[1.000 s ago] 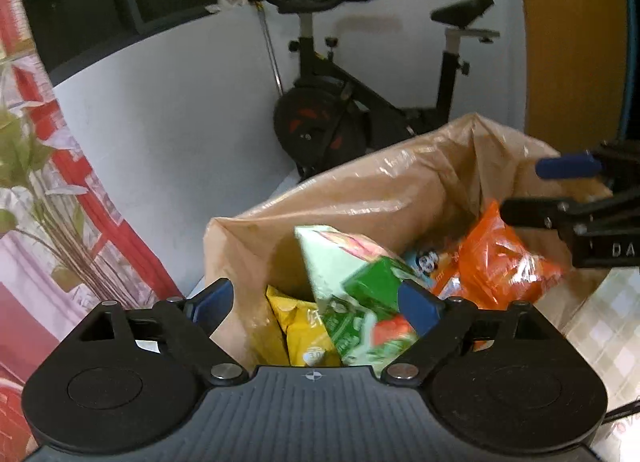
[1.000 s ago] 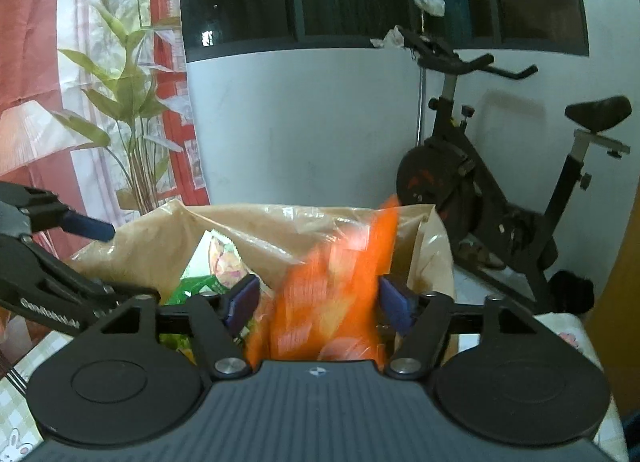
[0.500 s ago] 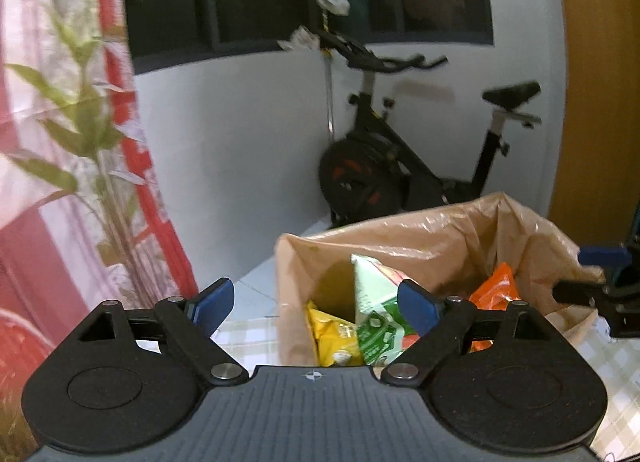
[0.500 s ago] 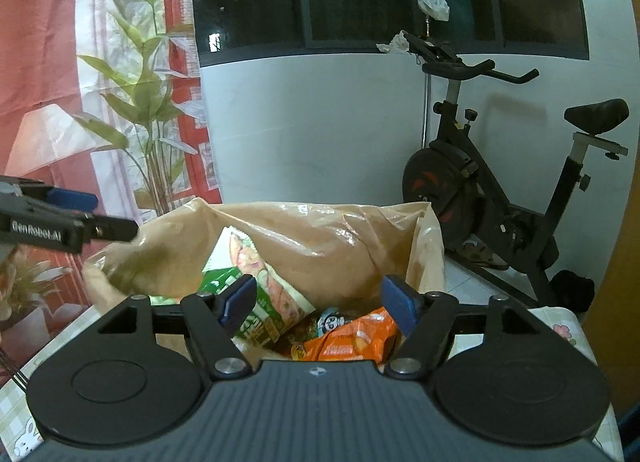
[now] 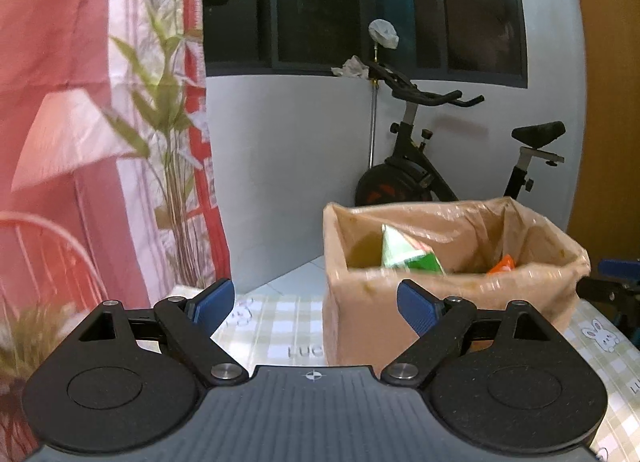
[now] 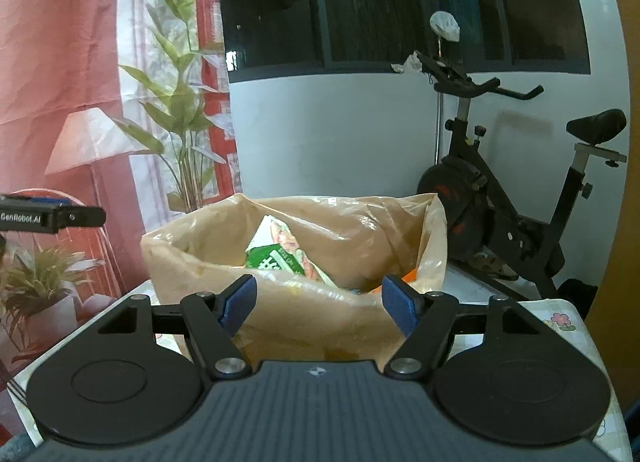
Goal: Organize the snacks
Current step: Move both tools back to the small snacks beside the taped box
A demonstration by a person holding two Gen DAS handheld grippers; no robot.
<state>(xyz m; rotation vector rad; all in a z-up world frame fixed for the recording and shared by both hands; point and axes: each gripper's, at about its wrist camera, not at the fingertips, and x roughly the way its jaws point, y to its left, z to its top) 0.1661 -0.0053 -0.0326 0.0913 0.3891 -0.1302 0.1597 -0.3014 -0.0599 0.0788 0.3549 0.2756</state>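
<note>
1. Left hand-held gripper (image 5: 312, 304) first: its blue pads are spread wide with nothing between them, and it hangs over the bench (image 5: 276, 322) just left of the bag.
2. Right hand-held gripper (image 6: 318, 304) is the same deal, pads wide apart and empty, pointing straight at the near wall of the bag.
3. We can see each one from the other camera too: the left one pokes in at the left edge of the right wrist view, and the right one shows at the far right of the left wrist view, beside the bag.
4. The snacks sit inside a tan plastic bag (image 6: 320, 326) that stands open-topped on the checked bench cover.
5. A green and white snack pack (image 6: 280, 254) stands tallest in it, leaning toward the back.
6. An orange snack pack (image 5: 502, 265) peeks out lower down on the right side. There's something yellowish and bluish by it as well, but it's too blurry for us to call.
7. Behind the bench there's an exercise bike (image 6: 508, 189) against the white wall, with a dark window (image 6: 400, 1) above.
8. Off to the left hangs a red curtain printed with green leaves (image 5: 100, 121).
</note>
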